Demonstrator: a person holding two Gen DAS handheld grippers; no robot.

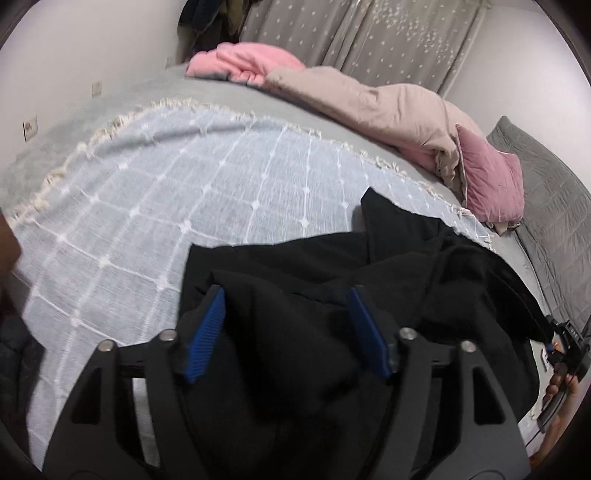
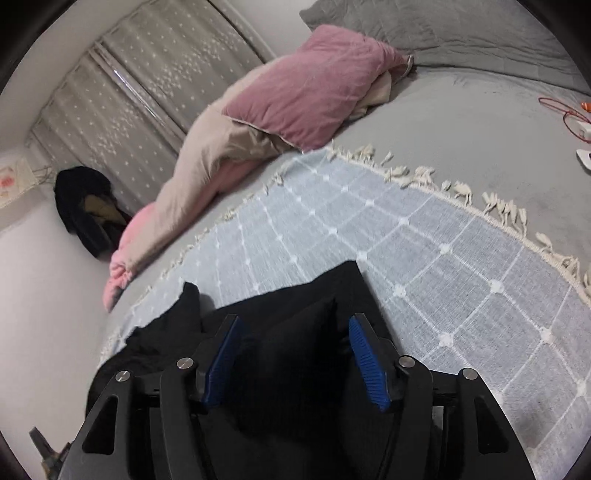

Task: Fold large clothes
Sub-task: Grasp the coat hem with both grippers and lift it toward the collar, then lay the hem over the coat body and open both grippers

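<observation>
Room: bedroom with pale walls and star-dotted curtains (image 1: 369, 40) behind a wide bed (image 2: 461, 122) under a grey cover.
Bed cover: a light blue throw (image 1: 155, 192) with a white grid and tasselled fringe lies flat across the grey cover, reaching the near edge.
Garment: a black garment (image 1: 332, 266) lies bunched on the throw at the bed's near edge, one pointed flap (image 1: 373, 206) lying out toward the fringe; its shape is too dark and rumpled to read.
Left gripper (image 1: 288, 325): blue-padded fingers (image 1: 207, 328) spread wide, hovering over the black cloth with folds rising between them; no pinch visible.
Right gripper (image 2: 291, 354): fingers (image 2: 365, 362) likewise spread apart, a hump of the black garment (image 2: 288, 332) sitting between them, neither pad pressed on it.
Far side of bed: a beige duvet (image 1: 388, 107) lies heaped along the far edge, a pink blanket (image 1: 243, 62) at one end, a mauve pillow (image 2: 306, 88) on the other.
Head of bed: grey quilted pillow (image 2: 424, 26) at the corner; a red cord (image 2: 565, 110) lies on the cover near the edge.
Corner: dark clothes (image 2: 85, 206) hang by the curtains.
</observation>
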